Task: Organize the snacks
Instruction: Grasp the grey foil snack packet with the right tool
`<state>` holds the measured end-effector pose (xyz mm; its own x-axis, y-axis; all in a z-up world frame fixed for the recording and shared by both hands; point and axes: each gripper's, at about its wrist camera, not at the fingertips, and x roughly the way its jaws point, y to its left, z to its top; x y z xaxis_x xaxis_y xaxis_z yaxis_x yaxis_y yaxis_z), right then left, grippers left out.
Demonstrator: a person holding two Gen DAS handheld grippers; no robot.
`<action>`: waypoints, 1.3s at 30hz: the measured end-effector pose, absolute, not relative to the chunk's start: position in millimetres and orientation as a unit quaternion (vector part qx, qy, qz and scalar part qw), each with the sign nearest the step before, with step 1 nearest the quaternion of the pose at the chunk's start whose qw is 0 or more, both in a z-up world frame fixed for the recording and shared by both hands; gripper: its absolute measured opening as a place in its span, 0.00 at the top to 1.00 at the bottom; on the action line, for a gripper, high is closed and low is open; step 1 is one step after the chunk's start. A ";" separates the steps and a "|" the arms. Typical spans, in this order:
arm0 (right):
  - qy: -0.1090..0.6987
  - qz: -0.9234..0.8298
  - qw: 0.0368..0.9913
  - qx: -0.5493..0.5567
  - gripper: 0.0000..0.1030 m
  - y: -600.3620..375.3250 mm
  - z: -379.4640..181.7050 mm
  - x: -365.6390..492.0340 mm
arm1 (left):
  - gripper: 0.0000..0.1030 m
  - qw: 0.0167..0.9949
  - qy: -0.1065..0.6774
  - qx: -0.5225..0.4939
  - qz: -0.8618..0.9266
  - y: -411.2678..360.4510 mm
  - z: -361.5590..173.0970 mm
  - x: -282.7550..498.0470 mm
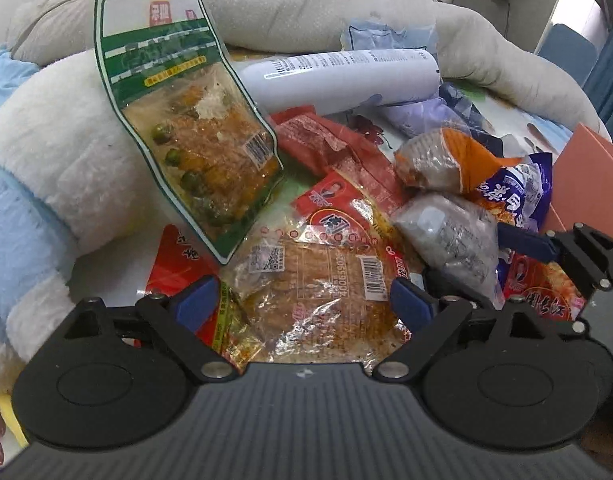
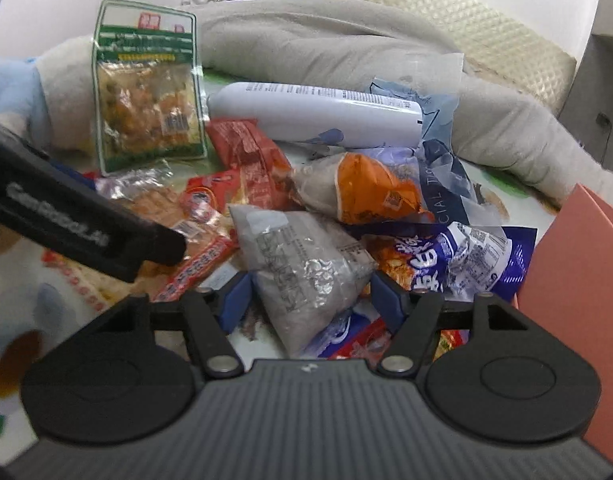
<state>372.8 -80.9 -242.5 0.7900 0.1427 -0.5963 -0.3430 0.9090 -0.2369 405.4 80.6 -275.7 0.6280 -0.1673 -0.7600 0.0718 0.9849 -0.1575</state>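
Two tools hover over a snack pile. Between the right tool's (image 2: pixel 306 300) parted, unclenched fingers lies a grey foil packet (image 2: pixel 302 264), apparently not yet gripped. The left tool (image 1: pixel 306 304), also released, straddles a clear pack of spicy strips (image 1: pixel 318 280). Ahead lean a green-bordered pouch (image 1: pixel 186 120) and a white bottle (image 1: pixel 342 80); right, a pink box (image 2: pixel 578 280). Picking is starting; next, clench on the packet.

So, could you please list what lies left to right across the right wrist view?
Green pouch → red packet → grey pouch → orange pouch → blue packet → pink box.
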 end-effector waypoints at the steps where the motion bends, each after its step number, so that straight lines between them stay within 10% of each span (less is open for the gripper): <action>1: 0.298 0.132 0.931 -0.166 0.33 -81.5 -242.6 373.7 | 0.10 0.900 0.427 -0.052 -0.065 79.8 -275.4 404.2; 9: 0.310 0.122 0.932 -0.141 0.57 -86.7 -235.8 371.0 | 0.27 0.904 0.419 -0.058 -0.056 82.3 -272.8 391.9; 22: 0.336 0.112 0.925 -0.138 0.61 -82.7 -221.8 313.1 | 0.62 0.907 0.414 -0.061 -0.046 79.9 -270.1 349.4; 26: 0.339 0.112 0.923 -0.140 0.61 -84.2 -218.0 287.9 | 0.95 0.903 0.422 -0.064 -0.046 77.8 -269.7 334.8; 39: 0.360 0.118 0.914 -0.142 0.61 -99.3 -205.7 207.3 | 0.99 0.886 0.439 -0.137 -0.055 78.9 -269.0 257.7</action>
<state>207.3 -99.3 -205.7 0.7123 0.1135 -0.6926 -0.3182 0.9318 -0.1746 257.7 78.9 -269.0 0.6084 -0.2180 -0.7631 -0.0220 0.9565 -0.2908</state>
